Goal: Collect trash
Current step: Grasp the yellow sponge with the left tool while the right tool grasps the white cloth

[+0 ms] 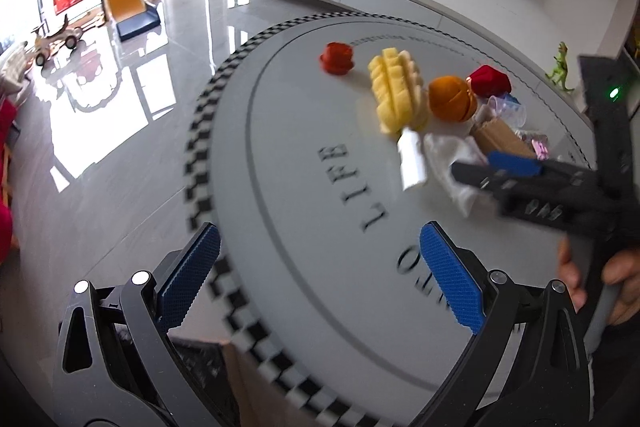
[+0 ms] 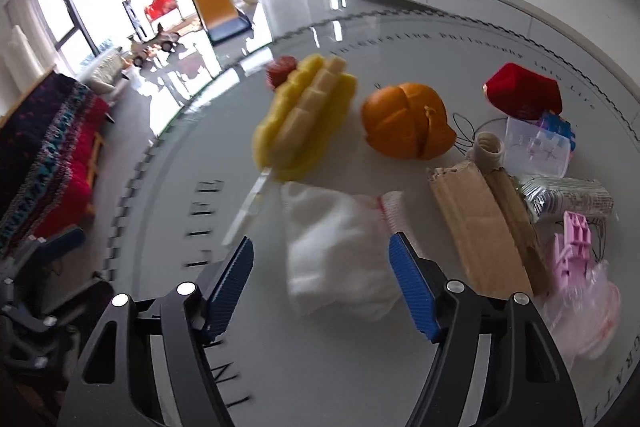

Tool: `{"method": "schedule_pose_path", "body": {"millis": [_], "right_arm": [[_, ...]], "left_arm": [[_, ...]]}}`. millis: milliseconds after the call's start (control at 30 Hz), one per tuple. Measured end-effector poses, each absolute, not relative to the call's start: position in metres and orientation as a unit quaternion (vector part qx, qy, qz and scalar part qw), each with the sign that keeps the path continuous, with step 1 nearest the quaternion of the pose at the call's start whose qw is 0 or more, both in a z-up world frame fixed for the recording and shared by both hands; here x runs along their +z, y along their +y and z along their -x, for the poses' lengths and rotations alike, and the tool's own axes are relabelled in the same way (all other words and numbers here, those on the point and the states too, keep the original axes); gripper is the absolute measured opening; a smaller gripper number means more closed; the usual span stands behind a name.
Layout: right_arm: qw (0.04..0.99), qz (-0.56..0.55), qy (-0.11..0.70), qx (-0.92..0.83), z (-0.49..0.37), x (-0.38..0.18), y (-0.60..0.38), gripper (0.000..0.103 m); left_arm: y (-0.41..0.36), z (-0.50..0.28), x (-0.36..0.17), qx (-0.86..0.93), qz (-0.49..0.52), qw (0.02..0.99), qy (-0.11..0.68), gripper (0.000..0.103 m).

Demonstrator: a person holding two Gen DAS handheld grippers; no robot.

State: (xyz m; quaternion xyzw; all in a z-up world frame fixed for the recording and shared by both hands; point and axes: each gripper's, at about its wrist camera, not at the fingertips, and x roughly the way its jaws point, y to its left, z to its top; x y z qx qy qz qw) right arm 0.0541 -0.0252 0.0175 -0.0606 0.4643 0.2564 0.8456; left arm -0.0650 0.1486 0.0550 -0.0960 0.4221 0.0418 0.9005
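Your right gripper (image 2: pixel 322 283) nearer target: white crumpled tissue (image 2: pixel 340 251) on counter (image 2: pixel 340 367), centre of right wrist frame, lying just ahead of fingers, partly between them. Fingers part open, pads not pressing it, holding nothing. Tissue's long axis runs top to bottom in frame. Your left gripper (image 1: pixel 320 275) wide open, empty, at counter edge, tissue well apart toward right of its frame.

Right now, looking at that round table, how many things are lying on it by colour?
Red: 2, a ridged piece and a faceted block
Yellow: 1, toy pineapple
Orange: 1, toy orange
White: 1, crumpled tissue
Brown: 1, torn cardboard
Pink: 1, plastic piece
Clear or silvery: 2, a tub and a wrapper
Total: 9 that I can tell apart
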Motion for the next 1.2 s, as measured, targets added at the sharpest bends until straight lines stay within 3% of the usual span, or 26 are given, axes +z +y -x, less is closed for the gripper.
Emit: {"method": "schedule_pose_path", "body": {"millis": [33, 133, 733, 800, 900, 1200], "right_arm": [[0.84, 0.065, 0.475, 0.252, -0.058, 0.01, -0.026, 0.063], [0.844, 0.078, 0.471, 0.245, -0.058, 0.01, -0.028, 0.019], [0.89, -0.017, 0.392, 0.234, -0.068, 0.066, -0.096, 0.018], [0.888, -0.019, 0.395, 0.233, -0.071, 0.066, -0.098, 0.018], [0.887, -0.021, 0.399, 0.232, -0.077, 0.07, -0.087, 0.018], [0.886, -0.031, 0.399, 0.236, -0.061, 0.08, -0.088, 0.018]], "left_arm": [[0.147, 0.058, 0.056, 0.039, 0.095, 0.901, 0.422, 0.097], [0.141, 0.038, 0.057, 0.033, 0.088, 0.901, 0.423, 0.097], [0.104, -0.094, 0.038, 0.023, 0.048, 0.899, 0.435, 0.095], [0.103, -0.099, 0.033, 0.021, 0.045, 0.897, 0.44, 0.066], [0.105, -0.104, 0.026, -0.009, 0.077, 0.888, 0.453, 0.047], [0.091, -0.065, 0.048, -0.021, 0.063, 0.897, 0.437, 0.045]]}}
